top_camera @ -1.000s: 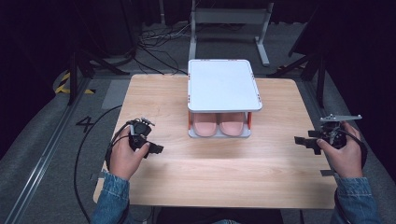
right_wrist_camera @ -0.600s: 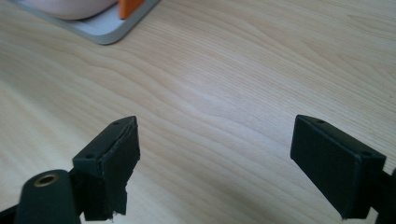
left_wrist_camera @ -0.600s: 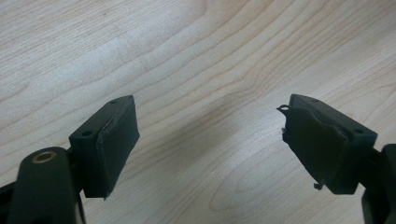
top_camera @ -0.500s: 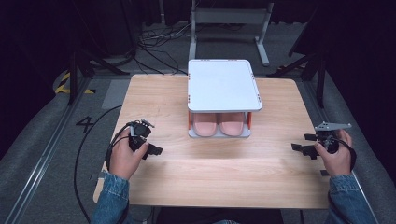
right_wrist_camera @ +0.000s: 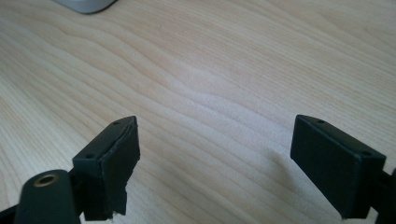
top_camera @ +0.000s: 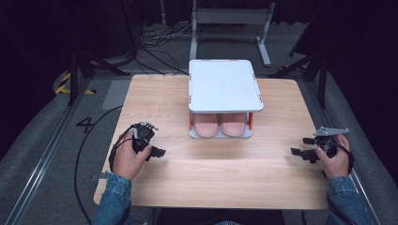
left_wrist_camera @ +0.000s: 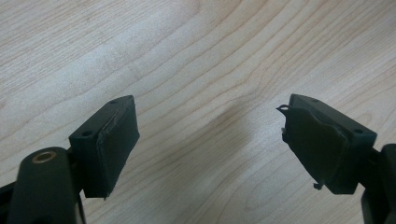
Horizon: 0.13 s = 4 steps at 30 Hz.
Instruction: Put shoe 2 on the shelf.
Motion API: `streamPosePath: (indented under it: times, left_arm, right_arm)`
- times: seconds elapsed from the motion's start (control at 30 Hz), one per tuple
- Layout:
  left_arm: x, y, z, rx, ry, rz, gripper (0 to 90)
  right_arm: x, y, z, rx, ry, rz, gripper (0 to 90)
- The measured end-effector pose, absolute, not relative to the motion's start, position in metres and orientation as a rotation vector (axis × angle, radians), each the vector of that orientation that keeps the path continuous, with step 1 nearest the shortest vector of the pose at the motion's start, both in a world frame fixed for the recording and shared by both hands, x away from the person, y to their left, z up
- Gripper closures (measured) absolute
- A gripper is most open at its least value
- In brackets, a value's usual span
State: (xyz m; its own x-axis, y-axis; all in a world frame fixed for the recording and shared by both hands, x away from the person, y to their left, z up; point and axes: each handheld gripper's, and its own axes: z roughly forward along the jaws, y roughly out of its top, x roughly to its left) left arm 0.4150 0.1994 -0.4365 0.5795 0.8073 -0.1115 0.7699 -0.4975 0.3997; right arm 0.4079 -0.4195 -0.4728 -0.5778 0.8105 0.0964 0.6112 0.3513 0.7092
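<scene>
A white two-level rack [top_camera: 224, 84] stands at the back middle of the wooden table [top_camera: 211, 178]. A pair of pink shoes [top_camera: 219, 124] sits on its lower level, toes toward me. My left gripper [top_camera: 156, 140] rests low over the table left of the rack, open, with bare wood between its pads [left_wrist_camera: 210, 107]. My right gripper [top_camera: 302, 146] hangs near the table's right edge, pointing left. Its jaws have just been opening and now stand wide with nothing between them [right_wrist_camera: 217, 123].
A corner of the rack's base [right_wrist_camera: 86, 4] shows at the top left of the right gripper view. Cables trail from both grippers. Metal stand legs [top_camera: 230, 18] and floor cables lie beyond the table's far edge.
My right hand has sunk toward the table and drifted a little nearer the front edge. The left hand has stayed where it was.
</scene>
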Motion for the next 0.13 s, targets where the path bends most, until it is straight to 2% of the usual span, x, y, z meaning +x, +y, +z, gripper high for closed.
streamPosePath:
  times: [0.13]
  left_arm:
    - [0.4150,0.1979,-0.4376,2.416,1.263,0.126,18.7]
  right_arm:
    - [0.4073,-0.4190,-0.4765,1.245,2.382,1.014,16.8]
